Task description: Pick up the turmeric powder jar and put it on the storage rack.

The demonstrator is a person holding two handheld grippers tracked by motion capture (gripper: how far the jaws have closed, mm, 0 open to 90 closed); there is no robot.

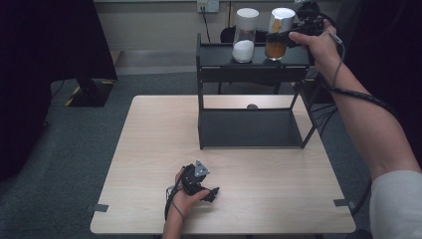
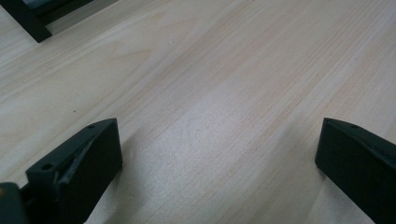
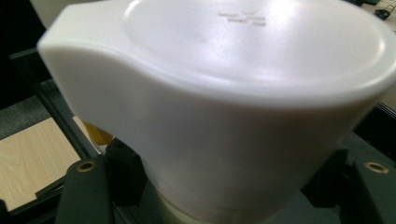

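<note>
The right gripper (image 1: 286, 36) is clamped on the jar of orange contents (image 1: 278, 35), its 2 jaws pressing the wall just under the white lid (image 3: 243, 88), with the jar at the right end of the black shelf's top tier (image 1: 219, 56). The step in hand looks like either setting this jar down on the tier or lifting it off; which one I cannot tell, nor whether its base rests on the tier. Just beyond the gripped jar, to its left in the high view, stands a 2nd jar with white contents (image 1: 245, 36), so the next move calls for keeping clear of it. The left gripper (image 1: 206, 191) lies low over the wooden table (image 2: 219, 93), jaws spread wide with nothing between them. In the right gripper view the lid hides the jar's body and base.
</note>
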